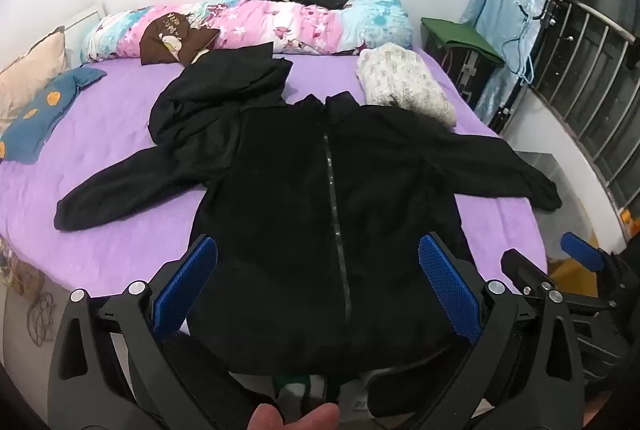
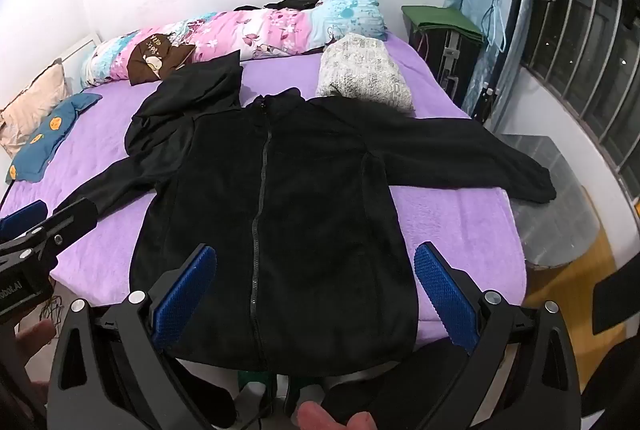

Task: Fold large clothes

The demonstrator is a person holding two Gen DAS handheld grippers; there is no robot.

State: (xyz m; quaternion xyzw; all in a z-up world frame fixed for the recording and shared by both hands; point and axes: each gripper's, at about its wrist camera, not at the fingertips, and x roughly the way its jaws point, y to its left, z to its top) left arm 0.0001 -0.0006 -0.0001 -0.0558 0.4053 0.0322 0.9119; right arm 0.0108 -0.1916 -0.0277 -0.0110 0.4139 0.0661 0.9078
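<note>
Pale lettering stands on the brown cushion (image 1: 172,38) far left on the bed (image 1: 120,134), too small to read for sure. In the right wrist view, the left hand-held gripper (image 2: 24,230) bears white letters ending "bot.AI".

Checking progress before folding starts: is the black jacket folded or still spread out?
Spread out: the black jacket lies flat on the purple bed, zipped, both sleeves extended sideways.

Jacket (image 1: 320,214) on bed (image 1: 120,134) (sleeves spread), quilt (image 1: 280,22) behind

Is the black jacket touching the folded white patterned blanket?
Touching: in the left wrist view, the black jacket's shoulder overlaps the folded white blanket's near edge.
</note>
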